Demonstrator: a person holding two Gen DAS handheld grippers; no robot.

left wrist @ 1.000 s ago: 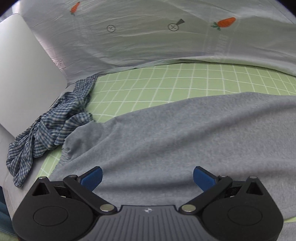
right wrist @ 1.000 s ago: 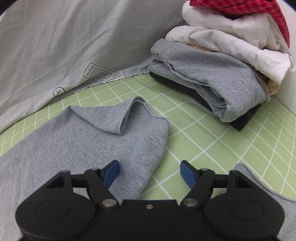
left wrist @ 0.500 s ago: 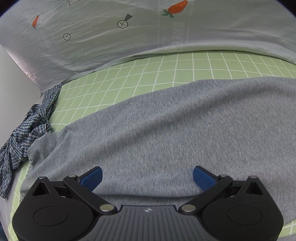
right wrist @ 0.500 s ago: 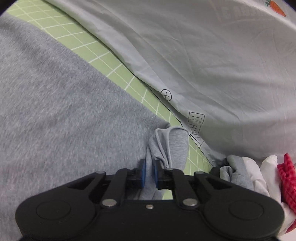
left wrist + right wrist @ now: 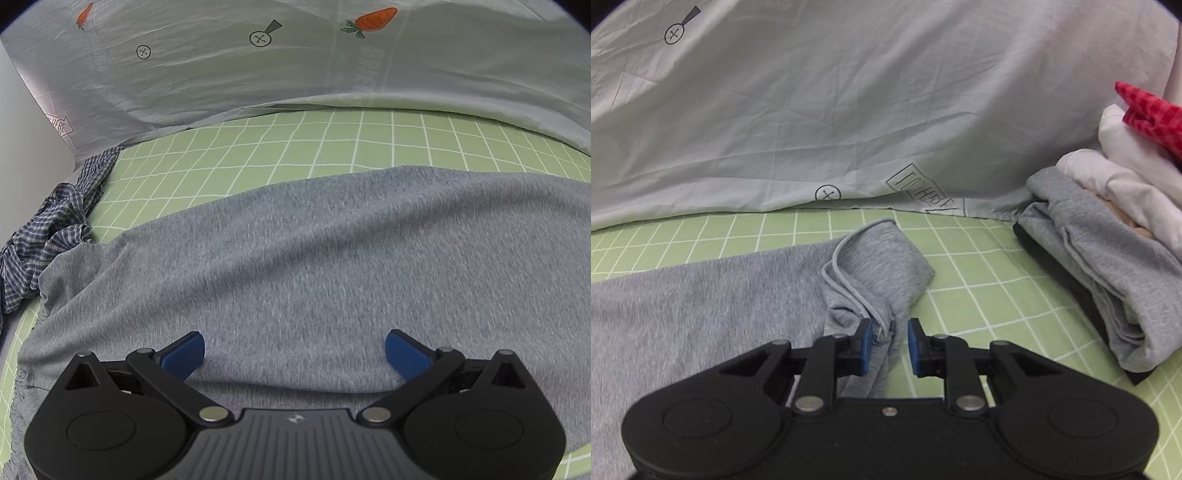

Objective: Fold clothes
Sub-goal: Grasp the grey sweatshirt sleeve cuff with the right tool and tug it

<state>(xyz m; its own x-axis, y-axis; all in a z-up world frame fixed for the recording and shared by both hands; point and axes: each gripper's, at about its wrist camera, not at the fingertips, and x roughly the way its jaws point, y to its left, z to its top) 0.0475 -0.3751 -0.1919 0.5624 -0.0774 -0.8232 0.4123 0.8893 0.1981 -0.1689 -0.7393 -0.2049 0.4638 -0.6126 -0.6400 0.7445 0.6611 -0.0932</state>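
Note:
A grey garment (image 5: 332, 266) lies spread over the green checked sheet (image 5: 295, 147). My left gripper (image 5: 294, 349) hovers low over its middle, open, with nothing between the blue fingers. In the right wrist view the garment's sleeve end (image 5: 879, 266) is folded back and bunched. My right gripper (image 5: 889, 345) is at that bunch and its jaws are opening. The sleeve's hem (image 5: 882, 330) sits between them against the left pad, while a sliver of sheet shows beside the right pad.
A pale duvet (image 5: 849, 110) with carrot prints rises behind the sheet. A stack of folded clothes (image 5: 1108, 258), grey below, white and red above, stands at the right. A crumpled blue checked garment (image 5: 44, 243) lies at the sheet's left edge.
My right gripper shut on the sleeve end, carried it over with a roll of the wrist, and now stands wider apart. The left gripper shifted a little over the grey garment, still open.

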